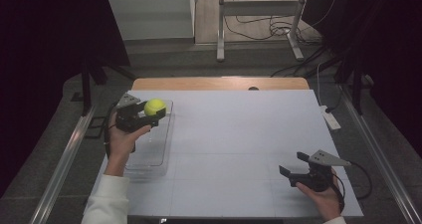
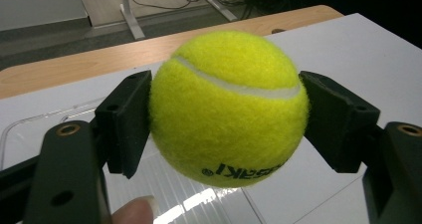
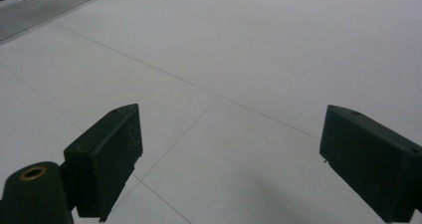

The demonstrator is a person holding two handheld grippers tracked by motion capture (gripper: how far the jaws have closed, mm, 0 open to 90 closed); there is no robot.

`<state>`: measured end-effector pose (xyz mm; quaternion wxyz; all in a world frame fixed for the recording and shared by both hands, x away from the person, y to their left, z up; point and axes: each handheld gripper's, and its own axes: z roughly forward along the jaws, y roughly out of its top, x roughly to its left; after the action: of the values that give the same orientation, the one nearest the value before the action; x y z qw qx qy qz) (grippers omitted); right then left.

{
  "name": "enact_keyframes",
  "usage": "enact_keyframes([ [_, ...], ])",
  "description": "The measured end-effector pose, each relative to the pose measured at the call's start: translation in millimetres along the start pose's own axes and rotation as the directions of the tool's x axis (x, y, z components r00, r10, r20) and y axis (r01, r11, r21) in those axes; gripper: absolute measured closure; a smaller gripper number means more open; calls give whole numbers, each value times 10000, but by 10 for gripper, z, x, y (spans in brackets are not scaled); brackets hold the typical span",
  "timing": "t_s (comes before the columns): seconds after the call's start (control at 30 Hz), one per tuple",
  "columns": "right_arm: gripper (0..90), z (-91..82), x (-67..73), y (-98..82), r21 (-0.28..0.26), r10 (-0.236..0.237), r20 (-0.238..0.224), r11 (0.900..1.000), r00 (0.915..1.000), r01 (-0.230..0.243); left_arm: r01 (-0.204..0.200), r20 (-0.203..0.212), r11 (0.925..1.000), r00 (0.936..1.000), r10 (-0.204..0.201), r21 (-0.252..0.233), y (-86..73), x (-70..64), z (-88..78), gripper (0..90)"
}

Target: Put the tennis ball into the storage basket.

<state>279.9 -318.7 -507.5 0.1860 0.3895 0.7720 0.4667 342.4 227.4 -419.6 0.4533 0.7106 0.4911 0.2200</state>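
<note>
A yellow tennis ball [image 1: 155,106] [image 2: 229,107] is clamped between the black pads of my left gripper [image 1: 149,112] [image 2: 226,124], which is shut on it and holds it above a clear plastic tray [image 1: 164,149] at the table's left. A fingertip [image 2: 134,211] shows at the bottom of the left gripper view. My right gripper [image 1: 294,165] [image 3: 231,159] rests low at the table's front right, open, with nothing between its pads but bare white tabletop.
The white tabletop [image 1: 239,134] spreads between the two hands. A wooden strip [image 1: 219,83] runs along its far edge. A white power strip [image 1: 330,117] lies off the right edge. Metal stand legs [image 1: 220,35] and cables sit on the floor behind.
</note>
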Motion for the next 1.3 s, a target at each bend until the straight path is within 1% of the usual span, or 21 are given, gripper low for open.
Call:
enact_keyframes([
  [0.43,101,-6,-1,3,-26,13,10,10000,10000,-13,157,-475,9998,9988,-153,82,-42,116,-16,266],
  [0.7,101,-7,0,4,-27,13,8,10000,10000,-13,277,-617,9996,9977,-272,88,-56,173,-33,266],
  [0.9,101,-5,2,4,-36,6,-12,10000,10000,-6,446,-773,9990,9960,-441,35,-69,245,-61,267],
  [1.1,101,-1,0,4,-5,-9,11,10000,10000,9,499,-945,9986,9944,-482,159,-87,294,-35,266],
  [1.3,101,-8,3,5,-44,22,-6,10000,10000,-22,568,-1027,9981,9933,-540,250,-88,334,-2,266],
])
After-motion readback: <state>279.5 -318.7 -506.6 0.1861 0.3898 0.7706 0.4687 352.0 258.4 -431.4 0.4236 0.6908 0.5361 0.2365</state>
